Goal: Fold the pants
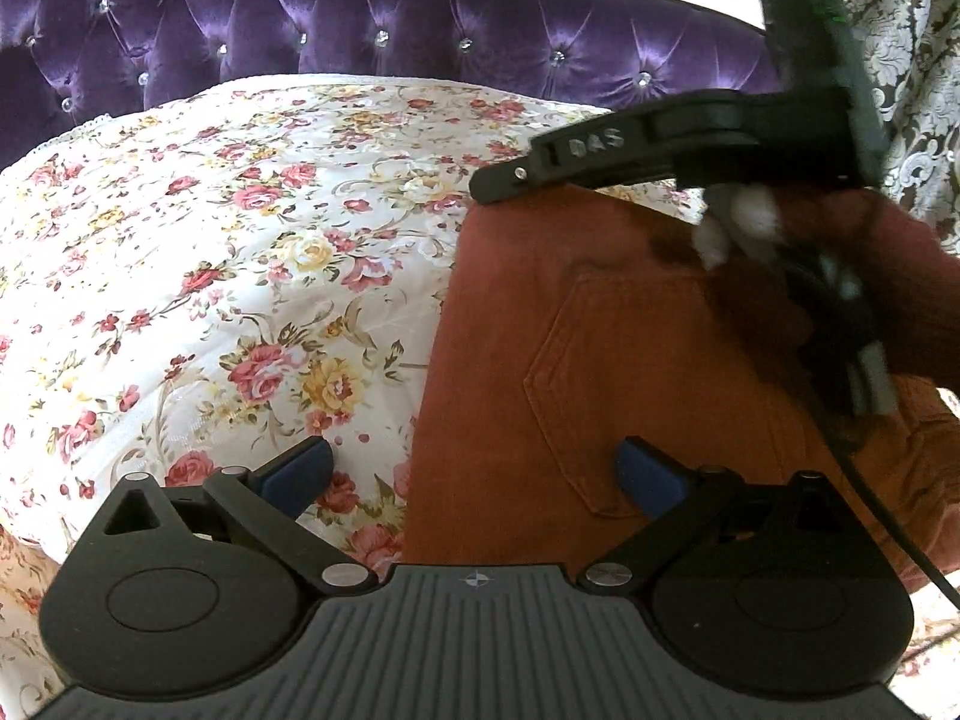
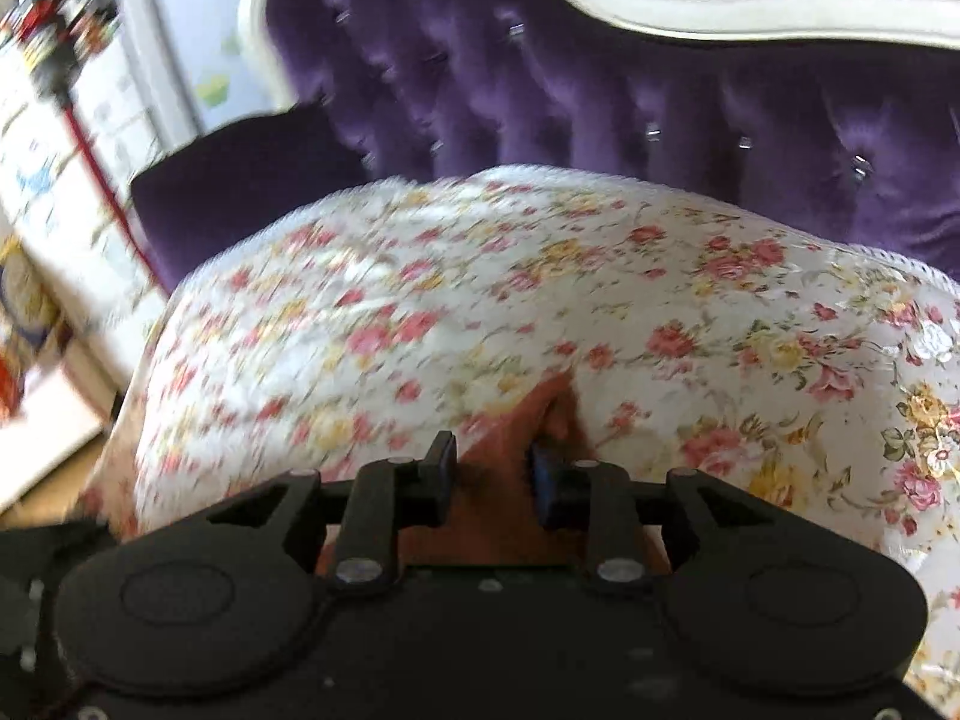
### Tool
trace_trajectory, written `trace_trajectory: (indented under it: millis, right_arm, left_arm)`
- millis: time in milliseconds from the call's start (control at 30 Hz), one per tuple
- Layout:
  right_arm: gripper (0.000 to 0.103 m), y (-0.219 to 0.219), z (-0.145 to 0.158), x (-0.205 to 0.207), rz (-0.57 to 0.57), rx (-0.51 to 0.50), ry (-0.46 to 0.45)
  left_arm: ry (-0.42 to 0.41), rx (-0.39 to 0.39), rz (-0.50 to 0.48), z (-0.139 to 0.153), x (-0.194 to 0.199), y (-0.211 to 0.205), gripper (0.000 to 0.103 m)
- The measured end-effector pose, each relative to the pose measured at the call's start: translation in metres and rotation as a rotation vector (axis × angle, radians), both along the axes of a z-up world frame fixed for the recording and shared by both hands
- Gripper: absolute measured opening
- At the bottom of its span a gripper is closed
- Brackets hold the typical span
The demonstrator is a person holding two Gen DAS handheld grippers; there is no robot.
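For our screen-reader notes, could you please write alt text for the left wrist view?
Rust-red pants lie on a floral bedspread, back pocket up. The left gripper hovers open over their edge; the right gripper reaches across their far end.

Pants on the bedspread, right of its middle, headboard behind

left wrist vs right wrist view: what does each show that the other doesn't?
Left wrist only: the pants' back pocket, the right gripper from the side over the pants' far edge, and the left gripper wide open with nothing between its fingers.
Right wrist only: pants fabric bunched between the right gripper's fingers, and blurred clutter at left.
Both: rust-coloured pants on a floral bedspread, and a purple tufted headboard.
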State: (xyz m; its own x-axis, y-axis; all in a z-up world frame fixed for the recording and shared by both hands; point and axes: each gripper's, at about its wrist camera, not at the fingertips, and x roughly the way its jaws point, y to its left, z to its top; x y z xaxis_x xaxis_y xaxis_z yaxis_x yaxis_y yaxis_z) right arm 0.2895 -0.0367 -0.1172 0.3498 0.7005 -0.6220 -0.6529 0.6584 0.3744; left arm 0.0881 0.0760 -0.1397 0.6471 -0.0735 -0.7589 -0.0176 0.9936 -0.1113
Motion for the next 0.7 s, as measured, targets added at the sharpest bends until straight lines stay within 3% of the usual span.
trace_trajectory:
  millis: [100, 167, 267, 367, 533, 567, 600, 633, 700]
  right_arm:
    - [0.028, 0.007, -0.013, 0.005, -0.044, -0.029, -0.016]
    - [0.022, 0.005, -0.015, 0.003, -0.073, -0.019, -0.027]
    - [0.023, 0.006, -0.015, -0.002, -0.120, -0.051, -0.070]
    - [0.032, 0.008, -0.014, -0.005, -0.172, -0.095, -0.121]
    - [0.038, -0.015, 0.007, -0.023, -0.268, -0.008, -0.245]
    - [0.038, -0.020, 0.012, -0.025, -0.268, 0.007, -0.228]
    - [0.028, -0.024, 0.015, -0.027, -0.246, 0.017, -0.187]
    - [0.002, -0.025, 0.017, -0.029, -0.208, 0.011, -0.155]
    - [0.002, -0.023, 0.019, -0.038, -0.135, -0.027, -0.159]
  left_arm:
    - [0.000, 0.003, 0.002, 0.000, 0.000, 0.000, 0.103]
    - [-0.001, 0.005, 0.004, -0.001, 0.000, -0.001, 0.103]
    - [-0.005, 0.011, 0.010, -0.001, -0.001, -0.002, 0.103]
    - [-0.005, 0.011, 0.012, -0.001, -0.001, -0.002, 0.103]
    - [-0.003, 0.013, 0.013, 0.000, 0.000, -0.002, 0.103]
    - [-0.002, 0.011, 0.013, 0.000, 0.000, -0.001, 0.103]
    - [-0.002, 0.012, 0.013, 0.000, 0.001, -0.001, 0.103]
    - [-0.004, 0.013, 0.013, 0.000, 0.000, -0.001, 0.103]
    - [-0.005, 0.013, 0.012, -0.001, 0.000, -0.001, 0.103]
